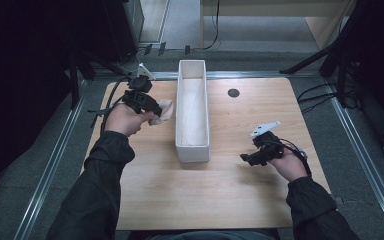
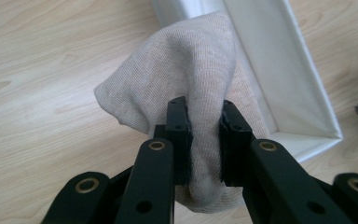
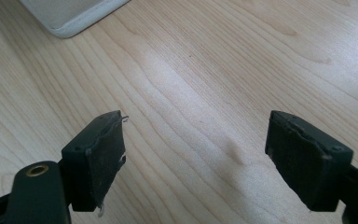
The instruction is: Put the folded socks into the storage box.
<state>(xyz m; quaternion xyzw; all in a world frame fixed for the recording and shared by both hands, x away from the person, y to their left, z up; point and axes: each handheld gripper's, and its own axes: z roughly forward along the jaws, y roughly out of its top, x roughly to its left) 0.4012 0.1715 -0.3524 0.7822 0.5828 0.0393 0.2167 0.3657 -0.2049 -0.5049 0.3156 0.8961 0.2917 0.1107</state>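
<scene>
The left gripper (image 2: 204,135) is pinching a beige knitted cloth, possibly a sock (image 2: 191,79), between its two black jaws; the fabric is bunching out above and below the grip and is hanging clear of the light wooden table (image 1: 220,195); in the high view the cloth (image 1: 163,111) is sitting just beside the left wall of the long white rectangular box (image 1: 193,150), roughly at mid-length, but is not yet over the opening. The work in hand is judged to be placing the cloth into that box; the pick-up is looking complete and the grasp is looking firm; the carry over the rim and the release are remaining to be done. The interior of the box is appearing empty as far as the pictures are showing.

The right gripper (image 3: 196,154) is standing with jaws spread wide and holding nothing; it is hovering over bare tabletop near the front right of the box, a corner of which (image 3: 70,18) is showing at the top of its own view; in the high view this gripper (image 1: 260,152) is lying well apart from the cloth.

A small dark round hole or grommet (image 1: 233,93) is sitting in the table to the right of the box, well clear of the route. The near wall of the box is the only obstacle; the cloth is needing to be lifted above it, since loose fabric may be catching on the rim.
</scene>
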